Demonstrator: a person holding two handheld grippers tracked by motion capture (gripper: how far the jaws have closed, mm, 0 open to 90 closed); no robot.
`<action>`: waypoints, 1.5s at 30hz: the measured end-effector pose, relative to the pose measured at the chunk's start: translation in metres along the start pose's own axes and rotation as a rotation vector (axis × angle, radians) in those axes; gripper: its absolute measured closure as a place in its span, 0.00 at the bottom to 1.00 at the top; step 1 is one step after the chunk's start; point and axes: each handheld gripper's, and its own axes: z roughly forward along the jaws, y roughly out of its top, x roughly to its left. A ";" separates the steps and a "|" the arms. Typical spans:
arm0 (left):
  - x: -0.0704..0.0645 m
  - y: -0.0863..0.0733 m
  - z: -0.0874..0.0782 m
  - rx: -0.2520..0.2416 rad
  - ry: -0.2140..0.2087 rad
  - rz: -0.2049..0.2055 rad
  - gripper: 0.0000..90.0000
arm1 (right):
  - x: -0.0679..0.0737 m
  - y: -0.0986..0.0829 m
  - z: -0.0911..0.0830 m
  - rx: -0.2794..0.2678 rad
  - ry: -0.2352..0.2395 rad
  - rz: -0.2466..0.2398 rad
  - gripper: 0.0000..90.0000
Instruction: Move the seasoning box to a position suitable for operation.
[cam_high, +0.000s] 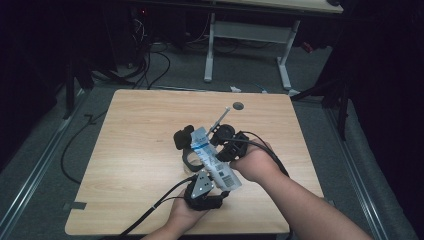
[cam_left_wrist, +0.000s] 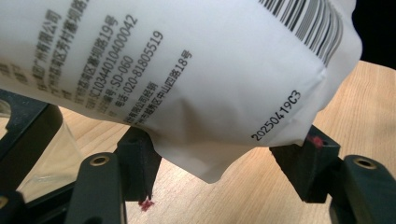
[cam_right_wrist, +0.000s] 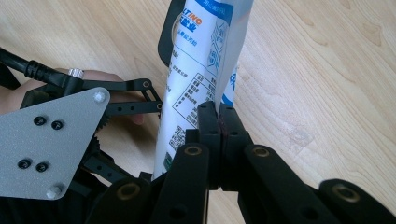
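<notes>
Refill pouch (cam_high: 214, 159) lifted over worktop (cam_high: 140, 145) — right gripper (cam_right_wrist: 218, 122) jaws pinched on its edge, left gripper (cam_left_wrist: 229, 175) jaws wide beneath; emptying into glass measuring cup (cam_high: 192, 156) apparently pending.

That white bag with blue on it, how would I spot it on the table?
Find the light wooden table, then the two black tongs near its front edge. Between them hangs the white plastic pouch with a blue band, black print and a barcode, the one pale, soft thing among black parts.
</notes>
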 end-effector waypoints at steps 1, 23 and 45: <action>0.000 0.000 0.000 0.001 0.002 -0.001 0.40 | 0.000 0.000 0.000 0.002 0.000 -0.004 1.00; 0.002 -0.003 0.000 -0.024 0.015 -0.011 0.40 | 0.003 -0.001 -0.003 -0.010 -0.011 0.006 1.00; -0.002 -0.001 -0.002 -0.055 -0.006 -0.009 0.45 | 0.006 0.003 -0.005 0.001 -0.025 -0.004 1.00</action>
